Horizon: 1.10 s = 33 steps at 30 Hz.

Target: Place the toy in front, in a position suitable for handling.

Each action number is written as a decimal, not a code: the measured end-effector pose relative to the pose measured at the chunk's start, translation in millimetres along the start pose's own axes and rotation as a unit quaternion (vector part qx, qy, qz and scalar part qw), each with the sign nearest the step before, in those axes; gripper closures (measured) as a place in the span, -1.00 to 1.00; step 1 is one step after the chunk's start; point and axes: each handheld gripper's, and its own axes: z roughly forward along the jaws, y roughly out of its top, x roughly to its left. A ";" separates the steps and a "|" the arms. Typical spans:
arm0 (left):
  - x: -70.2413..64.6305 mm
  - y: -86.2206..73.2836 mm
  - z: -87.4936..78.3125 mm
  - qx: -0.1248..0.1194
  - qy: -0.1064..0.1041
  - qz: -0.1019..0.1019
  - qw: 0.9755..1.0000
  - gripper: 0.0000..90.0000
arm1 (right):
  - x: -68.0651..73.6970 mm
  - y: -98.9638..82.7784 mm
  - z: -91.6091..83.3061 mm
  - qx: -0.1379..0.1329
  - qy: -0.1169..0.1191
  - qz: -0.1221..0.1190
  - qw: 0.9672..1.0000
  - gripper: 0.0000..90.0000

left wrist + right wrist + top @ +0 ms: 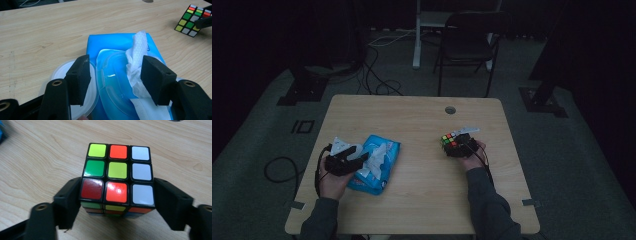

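The scrambled plastic puzzle cube (pixel 117 180) stands on the pale wooden table (pixel 422 200) toward its right side, clamped between the closed jaws of the right gripper (pixel 116 202). At the left, the left gripper (pixel 115 77) hovers wide open over the blue wet-wipe pack (pixel 117 42), a white wipe (pixel 136 57) poking out.

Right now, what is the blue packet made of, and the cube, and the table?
The blue packet looks like soft, shiny plastic film: it crinkles and glints. Its open lid seems stiff, see-through plastic. The white wipe poking out looks like dimpled cloth-like paper. The cube looks like hard black plastic with glossy coloured squares that catch the light. The table shows pale wood grain, perhaps a printed laminate.
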 end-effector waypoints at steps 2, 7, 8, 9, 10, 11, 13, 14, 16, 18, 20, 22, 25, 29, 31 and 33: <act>0.7 -0.4 0.2 0.001 0.000 -0.001 1.000 -0.07 | -1.0 0.9 1.5 0.002 0.004 0.005 1.000 -0.29; 1.0 -1.3 0.9 0.003 0.000 -0.002 1.000 -0.07 | -2.4 2.9 4.2 0.008 0.006 0.004 1.000 -0.28; 0.9 -1.3 0.9 0.003 -0.001 -0.002 1.000 -0.07 | -2.4 3.4 4.5 0.009 0.006 0.004 1.000 -0.27; 0.7 -1.4 0.9 0.003 -0.001 -0.002 1.000 -0.07 | -3.1 3.8 5.0 0.010 0.008 0.003 1.000 -0.27; 0.6 -1.4 1.0 0.003 0.000 -0.002 1.000 -0.07 | -3.9 4.2 5.5 0.011 0.009 0.005 1.000 -0.27; 0.6 -1.6 1.0 0.003 -0.001 -0.002 1.000 -0.07 | -4.0 4.7 5.8 0.011 0.008 0.006 1.000 -0.27; 0.8 -1.9 1.1 0.003 -0.001 -0.001 1.000 -0.07 | -3.7 4.9 5.2 0.010 0.004 -0.001 1.000 -0.25; 0.9 -2.1 1.1 0.004 0.000 -0.003 1.000 -0.07 | -3.8 4.8 4.8 0.011 0.004 -0.003 1.000 -0.24; 1.5 -2.4 1.1 0.005 0.000 -0.002 1.000 -0.07 | -4.1 4.2 4.1 0.009 0.005 -0.006 1.000 -0.24; 2.0 -2.7 1.3 0.005 0.000 -0.003 1.000 -0.07 | -4.1 3.1 3.0 0.007 0.011 -0.012 1.000 -0.24; 2.3 -3.0 1.8 0.006 0.000 -0.004 1.000 -0.07 | -3.1 2.5 1.4 0.004 0.014 -0.021 1.000 -0.24; 2.4 -3.2 2.1 0.008 0.000 -0.004 1.000 -0.07 | -1.1 2.5 -2.0 -0.003 0.019 -0.031 0.999 -0.24; 1.9 -3.2 2.0 0.007 0.000 -0.004 1.000 -0.07 | 3.4 3.7 -8.0 -0.009 0.028 -0.043 0.999 -0.24; 1.4 -2.8 1.3 0.007 0.001 -0.003 1.000 -0.07 | 10.4 3.9 -15.2 -0.011 0.036 -0.070 0.997 -0.24; 1.3 -2.6 1.0 0.007 0.000 -0.002 1.000 -0.07 | 13.9 2.7 -18.3 -0.014 0.043 -0.077 0.996 -0.24; 1.3 -2.4 1.0 0.008 0.000 -0.001 1.000 -0.07 | 18.3 0.8 -21.3 -0.016 0.049 -0.085 0.995 -0.24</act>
